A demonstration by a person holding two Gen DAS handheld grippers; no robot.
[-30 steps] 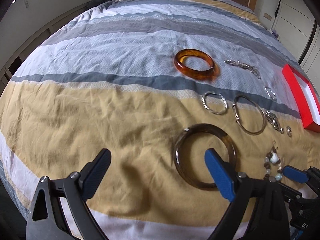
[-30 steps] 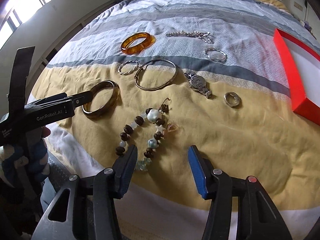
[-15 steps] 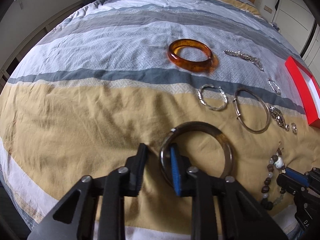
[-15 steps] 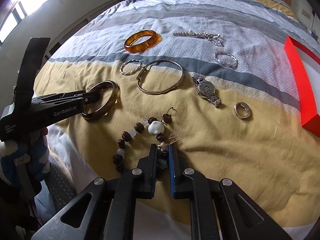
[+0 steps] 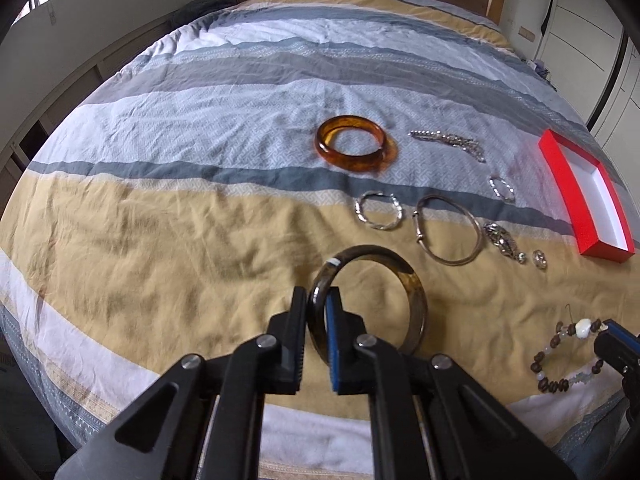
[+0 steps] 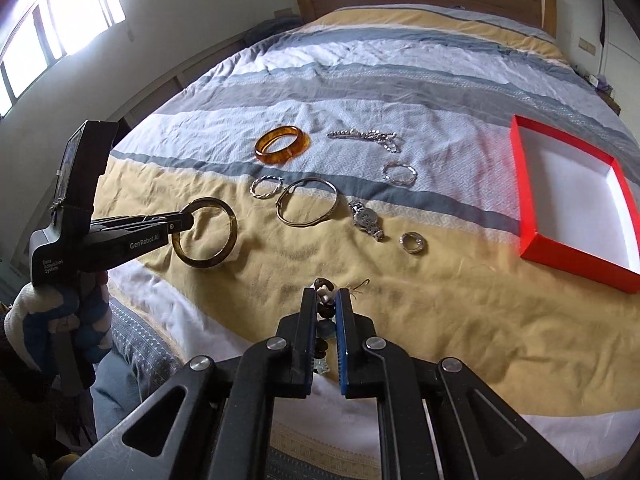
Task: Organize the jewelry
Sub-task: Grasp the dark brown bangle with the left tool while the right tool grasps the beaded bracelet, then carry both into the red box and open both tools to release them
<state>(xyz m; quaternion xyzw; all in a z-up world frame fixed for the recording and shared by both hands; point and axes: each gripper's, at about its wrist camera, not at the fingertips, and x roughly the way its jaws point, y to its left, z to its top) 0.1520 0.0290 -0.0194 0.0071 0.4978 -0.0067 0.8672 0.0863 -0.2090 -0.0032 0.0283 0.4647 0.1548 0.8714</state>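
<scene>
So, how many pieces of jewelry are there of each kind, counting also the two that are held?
Thick bangles: 2, the amber bangle and the dark bangle
Silver hoops: 3, the twisted hoop, the thin hoop and the small hoop
Silver chain: 1
Silver watch-like piece: 1
Ring: 1
Beaded bracelet: 1
Total: 9

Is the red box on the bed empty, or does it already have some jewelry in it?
Empty, as far as shown. The red box shows only bare white lining in the right wrist view, though its near wall hides a strip of the floor.
</scene>
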